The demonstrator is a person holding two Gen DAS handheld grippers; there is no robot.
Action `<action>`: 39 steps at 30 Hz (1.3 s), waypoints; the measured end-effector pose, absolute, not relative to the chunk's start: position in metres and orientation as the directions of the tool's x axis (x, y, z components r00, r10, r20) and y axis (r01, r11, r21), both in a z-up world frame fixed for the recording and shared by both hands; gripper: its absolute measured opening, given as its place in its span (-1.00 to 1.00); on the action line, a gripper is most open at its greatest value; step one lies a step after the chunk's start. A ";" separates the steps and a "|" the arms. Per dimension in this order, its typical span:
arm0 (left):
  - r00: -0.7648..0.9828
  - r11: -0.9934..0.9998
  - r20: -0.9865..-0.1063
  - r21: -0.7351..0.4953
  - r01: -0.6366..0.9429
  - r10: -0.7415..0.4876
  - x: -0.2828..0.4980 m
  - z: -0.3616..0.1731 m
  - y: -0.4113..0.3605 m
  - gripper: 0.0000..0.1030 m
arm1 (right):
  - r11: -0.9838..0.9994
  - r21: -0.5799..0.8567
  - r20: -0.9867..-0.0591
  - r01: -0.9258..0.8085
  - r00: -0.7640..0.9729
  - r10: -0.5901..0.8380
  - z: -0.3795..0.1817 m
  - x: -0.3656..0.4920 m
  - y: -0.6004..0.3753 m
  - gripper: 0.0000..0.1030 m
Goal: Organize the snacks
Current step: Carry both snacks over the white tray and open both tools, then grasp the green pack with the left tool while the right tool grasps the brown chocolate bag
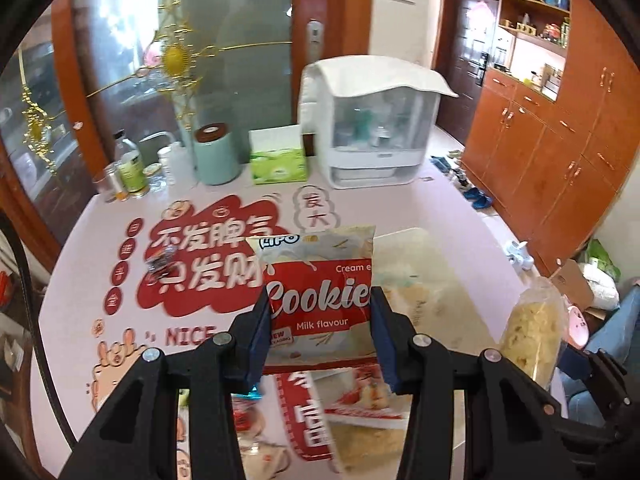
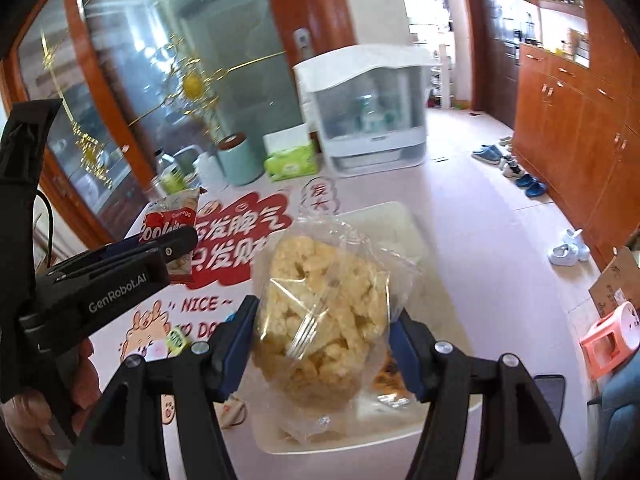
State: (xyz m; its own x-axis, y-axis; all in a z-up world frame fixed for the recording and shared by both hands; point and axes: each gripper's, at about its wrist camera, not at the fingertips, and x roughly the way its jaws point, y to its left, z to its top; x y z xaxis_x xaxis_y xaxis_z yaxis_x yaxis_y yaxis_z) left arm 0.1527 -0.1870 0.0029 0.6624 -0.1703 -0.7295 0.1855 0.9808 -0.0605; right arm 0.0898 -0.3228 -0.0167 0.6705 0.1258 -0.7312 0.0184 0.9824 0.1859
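Note:
My left gripper (image 1: 320,312) is shut on a red and white cookie packet (image 1: 318,296) and holds it above the table. It also shows in the right wrist view (image 2: 172,236), gripper (image 2: 176,250) at far left. My right gripper (image 2: 322,320) is shut on a clear bag of pale puffed snacks (image 2: 320,316), held over a white tray (image 2: 400,224). That bag shows in the left wrist view (image 1: 532,340) at right. The tray (image 1: 408,248) lies behind the cookie packet there.
The table has a pink cover with red lettering (image 1: 200,260). At its back stand a white cabinet box (image 1: 372,120), green tissue box (image 1: 278,162), mint canister (image 1: 216,156) and bottles (image 1: 128,168). More snack packets (image 1: 360,412) lie below the left gripper. A pink stool (image 2: 612,332) stands at right.

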 end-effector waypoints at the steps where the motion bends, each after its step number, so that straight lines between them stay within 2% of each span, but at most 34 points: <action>1: 0.662 0.980 -0.729 -0.059 0.192 -0.174 0.153 0.003 -0.192 -0.14 | 0.982 0.189 -0.730 0.024 0.672 0.124 -0.017 0.090 -0.328 0.23; 9: 0.642 0.972 -0.748 -0.019 0.234 -0.169 0.161 -0.006 -0.225 -0.14 | 0.977 0.208 -0.748 0.051 0.652 0.126 -0.031 0.099 -0.355 0.23; 18: 0.627 0.972 -0.766 0.012 0.233 -0.141 0.174 -0.022 -0.228 -0.12 | 0.980 0.192 -0.791 0.059 0.600 0.119 -0.052 0.113 -0.361 0.23; 20: 0.634 0.973 -0.762 0.023 0.228 -0.131 0.175 -0.024 -0.227 -0.02 | 0.982 0.182 -0.796 0.058 0.594 0.112 -0.055 0.115 -0.359 0.25; 21: 0.641 0.973 -0.758 0.033 0.227 -0.124 0.174 -0.025 -0.227 0.22 | 0.983 0.171 -0.799 0.062 0.593 0.101 -0.055 0.115 -0.359 0.25; 22: 0.648 0.973 -0.753 0.046 0.225 -0.114 0.173 -0.024 -0.227 0.58 | 0.985 0.156 -0.801 0.070 0.593 0.085 -0.056 0.115 -0.359 0.25; 24: 0.671 0.973 -0.736 0.079 0.218 -0.091 0.170 -0.022 -0.226 0.89 | 0.984 0.158 -0.802 0.084 0.592 0.078 -0.058 0.117 -0.362 0.26; 29: 0.669 0.968 -0.737 0.094 0.234 -0.090 0.166 -0.022 -0.224 0.91 | 0.975 0.196 -0.794 0.106 0.600 0.094 -0.055 0.118 -0.367 0.38; 39: 0.660 0.968 -0.744 0.074 0.240 -0.106 0.157 -0.022 -0.212 0.91 | 0.974 0.202 -0.802 0.105 0.588 0.103 -0.051 0.112 -0.366 0.38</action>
State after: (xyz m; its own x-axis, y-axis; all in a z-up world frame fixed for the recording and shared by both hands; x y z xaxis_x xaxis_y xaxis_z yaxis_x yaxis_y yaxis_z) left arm 0.1567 -0.2124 -0.0220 0.6596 -0.1061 -0.7441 0.2396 0.9680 0.0744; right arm 0.1117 -0.3661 -0.0509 0.5883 0.1025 -0.8021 0.1053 0.9738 0.2017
